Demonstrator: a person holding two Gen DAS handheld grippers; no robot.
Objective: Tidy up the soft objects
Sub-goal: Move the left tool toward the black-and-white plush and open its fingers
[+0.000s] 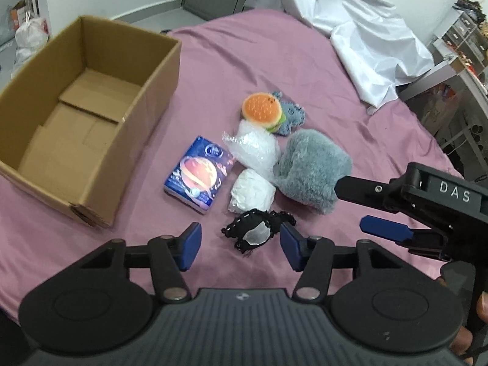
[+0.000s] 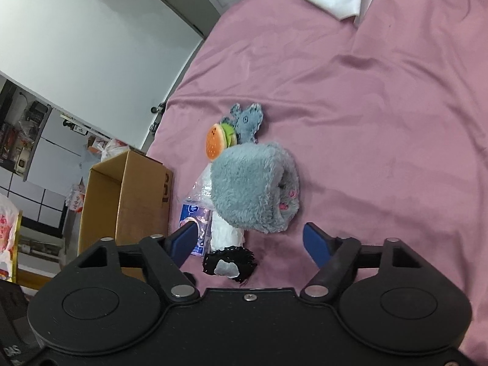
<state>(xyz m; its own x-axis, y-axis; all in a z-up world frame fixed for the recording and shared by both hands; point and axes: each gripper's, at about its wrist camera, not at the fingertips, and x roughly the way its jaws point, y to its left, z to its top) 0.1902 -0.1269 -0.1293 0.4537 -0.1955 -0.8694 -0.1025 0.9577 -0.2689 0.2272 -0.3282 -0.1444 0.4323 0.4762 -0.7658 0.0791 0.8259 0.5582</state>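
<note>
Left wrist view, left to right. Open cardboard box (image 1: 88, 116) sits on the pink sheet (image 1: 259, 61), flaps folded flat inside, nothing in it. Just right of the box: blue tissue pack (image 1: 198, 175) lying flat. Next, a tight cluster: burger plush (image 1: 263, 111) at the far end, touching a small blue-grey felt toy (image 1: 289, 114); crumpled clear plastic bag (image 1: 253, 149) below them; white wrapped bundle (image 1: 251, 193) nearer; black lace-edged piece (image 1: 256, 235) nearest the camera. Grey fluffy slipper (image 1: 311, 172) lies at the right edge of the cluster, touching the plastic bag.

Left gripper (image 1: 241, 244): jaws apart, pads on either side of the black lace piece, the right pad at its edge; no squeeze visible, so not gripping. Right gripper (image 1: 353, 210) enters from the right, upper finger over the slipper's near corner, jaws apart, nothing between them.

Right wrist view confirms: right gripper (image 2: 248, 244) open, blue pads clear of the slipper (image 2: 253, 189), which lies just ahead of them. White sheeting (image 1: 350, 27) is bunched at the far right of the bed.
</note>
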